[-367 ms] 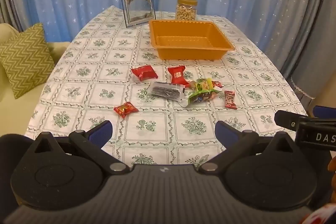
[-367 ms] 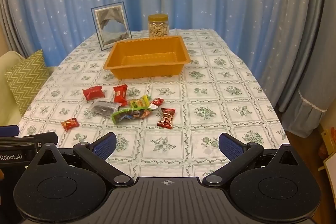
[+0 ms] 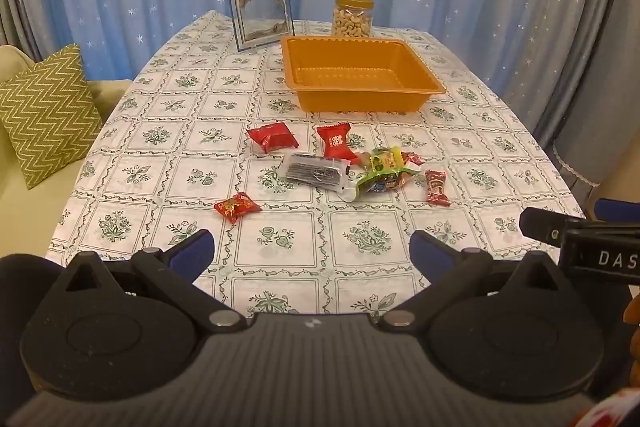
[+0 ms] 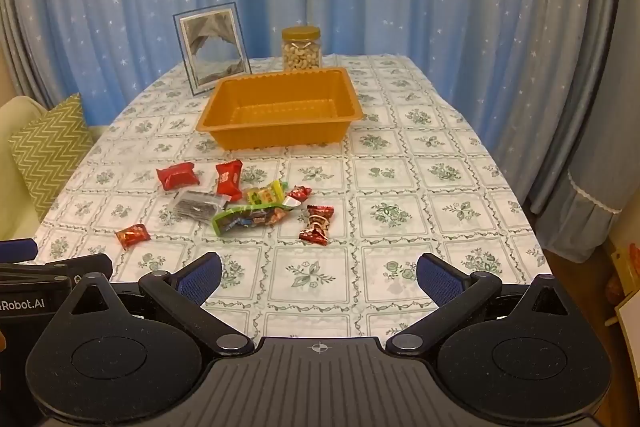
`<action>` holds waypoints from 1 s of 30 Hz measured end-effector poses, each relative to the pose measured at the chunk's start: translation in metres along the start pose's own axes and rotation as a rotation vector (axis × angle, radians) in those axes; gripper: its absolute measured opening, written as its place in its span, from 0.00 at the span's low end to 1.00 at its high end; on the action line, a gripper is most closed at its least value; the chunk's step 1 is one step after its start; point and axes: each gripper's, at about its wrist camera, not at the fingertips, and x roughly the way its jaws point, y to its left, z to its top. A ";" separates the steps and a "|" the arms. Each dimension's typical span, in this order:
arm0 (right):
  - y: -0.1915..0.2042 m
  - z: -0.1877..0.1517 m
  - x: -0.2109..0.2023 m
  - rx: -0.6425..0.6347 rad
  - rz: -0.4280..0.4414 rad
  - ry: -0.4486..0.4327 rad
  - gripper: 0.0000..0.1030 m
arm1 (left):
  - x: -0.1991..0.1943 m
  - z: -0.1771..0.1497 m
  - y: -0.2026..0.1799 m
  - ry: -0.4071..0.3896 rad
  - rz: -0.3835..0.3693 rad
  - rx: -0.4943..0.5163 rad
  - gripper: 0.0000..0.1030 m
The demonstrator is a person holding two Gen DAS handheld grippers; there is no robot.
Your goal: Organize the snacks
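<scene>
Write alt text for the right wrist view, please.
An open right gripper hangs over a floral tablecloth. Wrapped snacks lie scattered on it before an empty orange tray, with a nut jar and a picture frame behind.

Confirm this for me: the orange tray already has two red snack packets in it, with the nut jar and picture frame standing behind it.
Not right. The orange tray is empty, as the right wrist view shows; the red snack packets lie on the tablecloth in front of it. The nut jar and picture frame do stand behind it.
</scene>
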 end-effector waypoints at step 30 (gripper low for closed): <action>0.002 0.001 0.004 0.005 -0.003 0.003 1.00 | -0.002 -0.001 0.000 0.003 -0.013 -0.013 1.00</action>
